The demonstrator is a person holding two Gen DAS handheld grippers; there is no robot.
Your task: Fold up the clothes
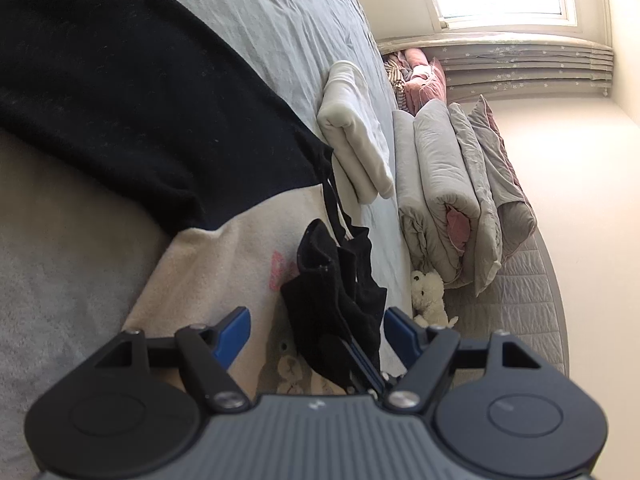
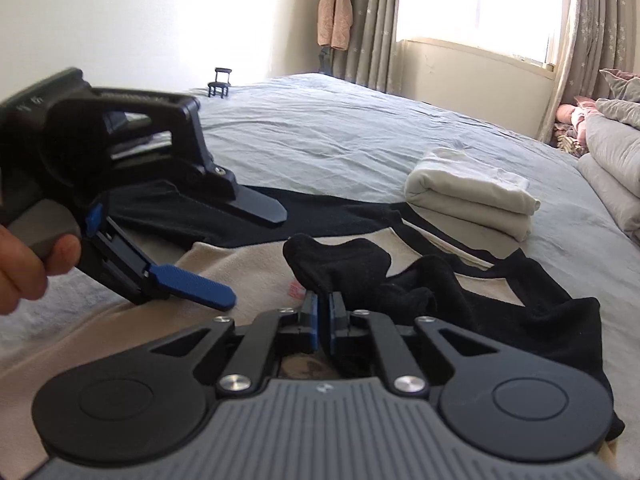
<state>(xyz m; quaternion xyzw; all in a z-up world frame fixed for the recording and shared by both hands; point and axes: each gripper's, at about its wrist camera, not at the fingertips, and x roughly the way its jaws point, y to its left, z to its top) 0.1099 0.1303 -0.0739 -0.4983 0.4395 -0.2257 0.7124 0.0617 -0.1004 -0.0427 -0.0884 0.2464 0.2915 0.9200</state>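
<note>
A small black knitted sock [image 2: 340, 264] lies bunched on a cream fleece garment [image 2: 248, 268] spread over a bed with a pale blue sheet [image 2: 340, 132]. The right hand-held gripper [image 2: 323, 320] points slightly downward, its blue-padded jaws pressed together on the sock's near end, so the sock rises and runs away from it toward the window. The left hand-held gripper [image 2: 256, 256], held in a hand [image 2: 24, 264] at the left, is spread wide and empty, turned on its side and aimed at the sock from the left. In its own view the sock [image 1: 336, 304] sits between its open fingers, just ahead, untouched. The right is nearer. A folded white cloth [image 2: 472, 196] rests beyond.
</note>
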